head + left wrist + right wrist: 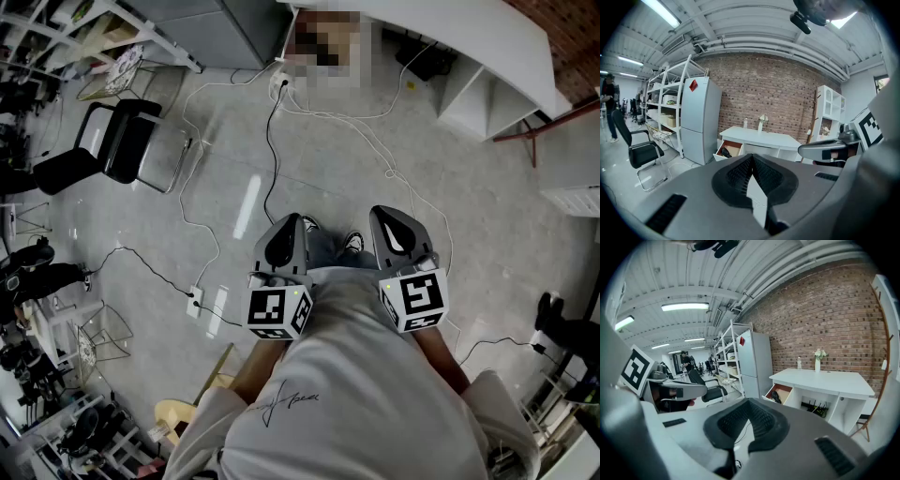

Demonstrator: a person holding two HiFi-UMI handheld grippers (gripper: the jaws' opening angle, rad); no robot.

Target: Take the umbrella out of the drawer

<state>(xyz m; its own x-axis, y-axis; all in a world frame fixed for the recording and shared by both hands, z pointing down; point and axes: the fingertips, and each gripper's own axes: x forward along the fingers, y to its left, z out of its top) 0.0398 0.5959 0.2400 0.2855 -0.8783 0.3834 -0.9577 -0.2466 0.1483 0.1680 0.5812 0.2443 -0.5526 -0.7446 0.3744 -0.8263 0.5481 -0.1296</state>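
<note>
We've got left claw (752, 158) and right claw (748, 402) both pinched together, empty. Far ahead, the drawer (783, 390) hangs open, dark item (776, 397) inside.

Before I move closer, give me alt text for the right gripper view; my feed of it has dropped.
The shut, empty right gripper fills the foreground, pointing toward a white desk against a brick wall. An open drawer at its left end holds a dark item, possibly the umbrella. A grey fridge stands left of the desk.
</note>
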